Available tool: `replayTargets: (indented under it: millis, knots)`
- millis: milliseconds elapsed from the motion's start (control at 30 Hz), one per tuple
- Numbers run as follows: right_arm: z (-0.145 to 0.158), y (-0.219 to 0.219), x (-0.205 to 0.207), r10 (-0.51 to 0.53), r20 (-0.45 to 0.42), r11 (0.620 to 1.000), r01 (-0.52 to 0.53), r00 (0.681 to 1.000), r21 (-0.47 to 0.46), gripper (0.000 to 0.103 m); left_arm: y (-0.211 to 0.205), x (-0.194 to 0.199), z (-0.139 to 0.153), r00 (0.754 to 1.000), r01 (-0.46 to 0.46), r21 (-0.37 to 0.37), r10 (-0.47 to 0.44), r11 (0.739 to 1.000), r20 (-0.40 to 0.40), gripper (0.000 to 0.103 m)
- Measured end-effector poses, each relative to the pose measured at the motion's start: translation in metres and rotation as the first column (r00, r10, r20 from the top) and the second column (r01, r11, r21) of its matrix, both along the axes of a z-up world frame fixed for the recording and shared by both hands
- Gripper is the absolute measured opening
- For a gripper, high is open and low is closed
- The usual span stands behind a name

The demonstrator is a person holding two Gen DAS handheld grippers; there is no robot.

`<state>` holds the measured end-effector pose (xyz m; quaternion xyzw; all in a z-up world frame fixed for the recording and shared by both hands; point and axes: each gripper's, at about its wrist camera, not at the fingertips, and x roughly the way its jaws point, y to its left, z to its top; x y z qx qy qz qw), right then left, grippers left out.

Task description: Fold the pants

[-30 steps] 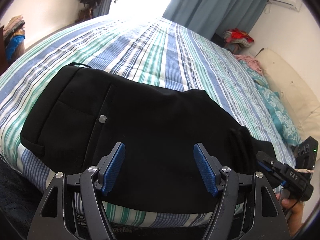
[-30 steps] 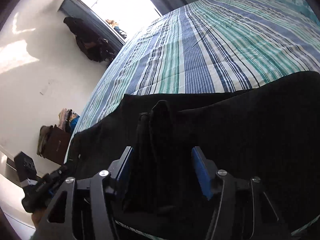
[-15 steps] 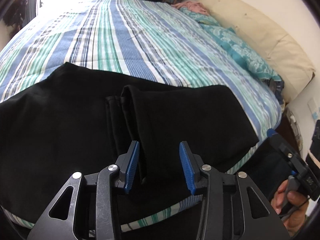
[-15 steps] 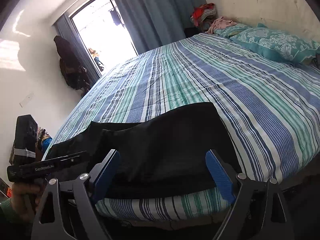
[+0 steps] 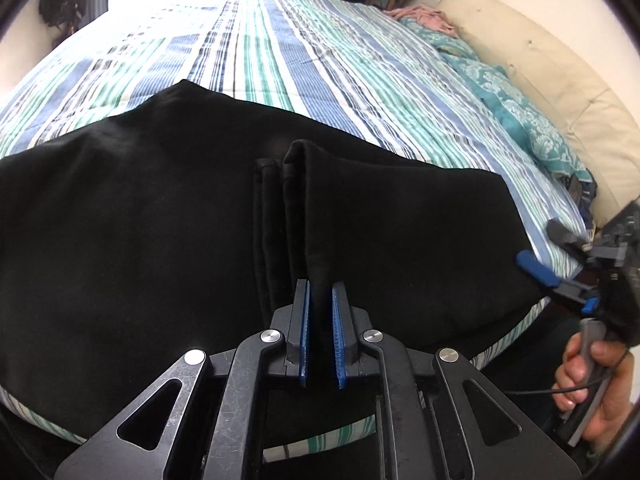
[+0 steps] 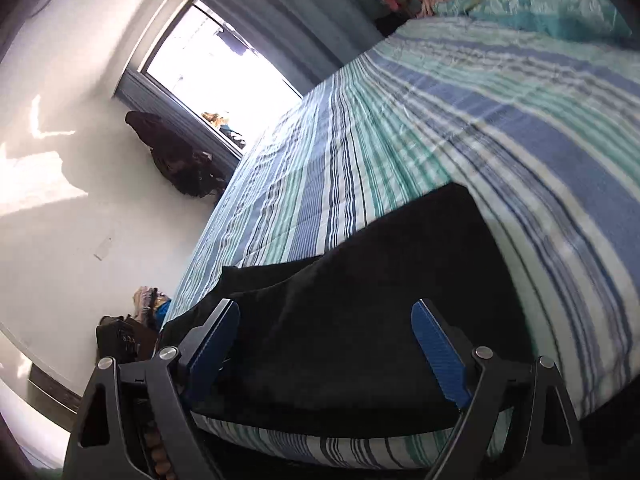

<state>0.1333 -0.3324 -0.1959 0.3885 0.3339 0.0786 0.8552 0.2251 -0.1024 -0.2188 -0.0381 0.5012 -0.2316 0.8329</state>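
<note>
Lying across the near edge: black pants [image 5: 160,220], spread on the striped bedspread [image 5: 280,60], one fabric edge folded up into a ridge at the middle.
Left gripper [image 5: 320,308]: its jaws have just been closing and now pinch that raised ridge of the pants between the blue pads [image 5: 305,320], only a narrow gap left, filled with cloth.
Right gripper [image 6: 328,344]: jaws spread wide, nothing between the pads; it hovers over the pants' end near the bed's edge. The view is blurred.
Right hand [image 5: 588,380]: seen in the left view, wrapped around its gripper's handle beside the bed.
Teal pillow [image 5: 520,120]: far side, against a cream headboard [image 5: 560,72].
</note>
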Motion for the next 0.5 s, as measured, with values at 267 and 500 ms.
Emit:
replayTargets:
  millis: [267, 500]
  knots:
    - [0.012, -0.007, 0.032, 0.041, -0.097, 0.999, -0.041, 0.994, -0.003, 0.080, 0.008, 0.000, 0.001, 1.000, -0.003, -0.038, 0.003, 0.999, 0.000, 0.015]
    - [-0.016, -0.045, 0.101, 0.000, -0.286, 1.000, 0.003, 0.958, 0.010, 0.084, 0.005, 0.000, 0.002, 1.000, -0.004, -0.022, 0.004, 1.000, 0.003, 0.015]
